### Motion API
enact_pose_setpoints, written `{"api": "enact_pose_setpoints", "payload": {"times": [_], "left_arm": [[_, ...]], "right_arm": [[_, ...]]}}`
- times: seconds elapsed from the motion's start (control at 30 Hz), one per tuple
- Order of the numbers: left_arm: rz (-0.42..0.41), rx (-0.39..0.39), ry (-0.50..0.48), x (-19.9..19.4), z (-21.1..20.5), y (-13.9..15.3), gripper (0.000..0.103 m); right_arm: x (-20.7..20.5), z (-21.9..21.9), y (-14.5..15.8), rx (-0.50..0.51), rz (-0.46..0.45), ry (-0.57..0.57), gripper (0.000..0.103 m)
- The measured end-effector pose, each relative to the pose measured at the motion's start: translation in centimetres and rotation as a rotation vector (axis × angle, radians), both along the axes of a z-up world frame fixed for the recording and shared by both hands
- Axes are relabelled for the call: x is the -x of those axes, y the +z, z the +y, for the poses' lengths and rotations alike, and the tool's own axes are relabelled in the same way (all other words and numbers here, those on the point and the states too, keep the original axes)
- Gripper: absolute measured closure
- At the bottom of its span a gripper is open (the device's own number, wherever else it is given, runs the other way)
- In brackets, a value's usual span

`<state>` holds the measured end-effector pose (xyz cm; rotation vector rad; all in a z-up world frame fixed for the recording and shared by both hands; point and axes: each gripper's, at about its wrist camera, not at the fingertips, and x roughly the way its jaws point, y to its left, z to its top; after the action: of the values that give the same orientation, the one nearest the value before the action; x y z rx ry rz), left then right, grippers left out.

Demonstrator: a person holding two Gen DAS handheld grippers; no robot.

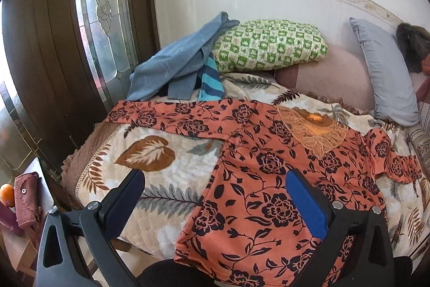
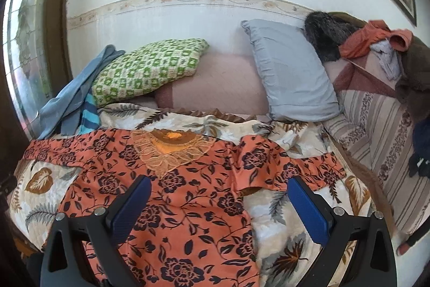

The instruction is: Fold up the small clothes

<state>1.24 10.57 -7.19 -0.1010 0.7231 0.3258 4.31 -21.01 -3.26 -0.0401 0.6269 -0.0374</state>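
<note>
Blouse point(image 1: 268, 166), orange floral with lace neck, is lying spread flat on leaf-print blanket point(image 1: 150, 160), neck toward green checked pillow point(image 1: 268, 45), both sleeves out sideways. Left gripper point(image 1: 215, 195) and right gripper point(image 2: 219, 202) are hovering over its lower half, fingers wide, holding nothing. Fabric is looking thin, limp, light, likely slippery; pinching sleeve cuffs or hem corners seems best.

A white wall point(image 2: 166, 15) with a floral border backs the bed point(image 2: 223, 88); a dark wooden door point(image 1: 48, 50) holds leaded glass.
</note>
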Motion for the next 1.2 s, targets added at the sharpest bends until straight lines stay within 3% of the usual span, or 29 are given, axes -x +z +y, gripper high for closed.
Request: {"api": "enact_pose_setpoints", "payload": {"times": [0.17,0.33,0.47,0.6,0.67,0.8,0.9,1.0,1.2], "left_arm": [[0.08,0.069,-0.058,-3.3,-2.4,-2.4,0.0],[0.092,0.102,-0.109,-8.3,-5.4,-3.8,0.0],[0.079,0.171,-0.106,-13.2,-6.8,-5.8,0.0],[0.073,0.126,-0.087,-17.3,-7.9,-8.4,0.0],[0.057,0.087,-0.106,-18.1,-8.3,-9.7,0.0],[0.035,-0.053,-0.144,-18.7,-9.0,-12.2,0.0],[0.016,-0.116,-0.18,-19.0,-9.5,-12.3,0.0],[-0.015,-0.112,-0.215,-18.8,-10.1,-12.0,0.0],[0.013,-0.073,-0.248,-19.9,-10.4,-12.8,0.0]], "right_arm": [[-2.0,-9.9,-1.9,-0.17,0.044,-0.147,0.001],[-3.8,-18.7,-5.4,-0.431,0.079,-0.224,0.001],[-5.3,-24.0,-9.6,-0.708,0.108,-0.248,0.003],[-6.4,-28.6,-13.8,-0.971,0.092,-0.337,0.01],[-7.1,-31.1,-15.6,-1.044,0.083,-0.405,0.012],[-9.6,-34.7,-17.9,-1.073,0.078,-0.465,0.024],[-11.9,-36.6,-20.0,-1.09,0.085,-0.495,0.034],[-14.3,-38.2,-22.1,-1.09,0.113,-0.542,0.044],[-17.1,-41.3,-25.6,-1.08,0.155,-0.682,0.048]]}}
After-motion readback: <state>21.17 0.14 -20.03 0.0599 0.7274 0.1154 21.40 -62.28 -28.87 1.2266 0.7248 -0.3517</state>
